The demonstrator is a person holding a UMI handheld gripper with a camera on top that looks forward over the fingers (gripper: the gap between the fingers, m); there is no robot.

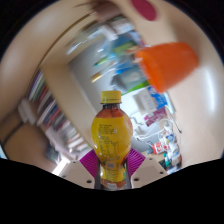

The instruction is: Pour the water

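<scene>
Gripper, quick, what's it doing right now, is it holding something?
Gripper: shut on the yellow bottle, both pink pads pressing its lower sides; the yellow cap is on.

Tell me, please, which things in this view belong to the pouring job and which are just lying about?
Job: the yellow bottle, cap on, held between the gripper fingers; the orange cup beyond it.

Lying about: blurred clutter behind the bottle, not identifiable.

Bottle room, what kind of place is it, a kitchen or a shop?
Hard to say; maybe a shop or storeroom. Behind the yellow bottle held in the gripper stand blurry shelves crowded with colourful packages, plus an orange cup.
</scene>
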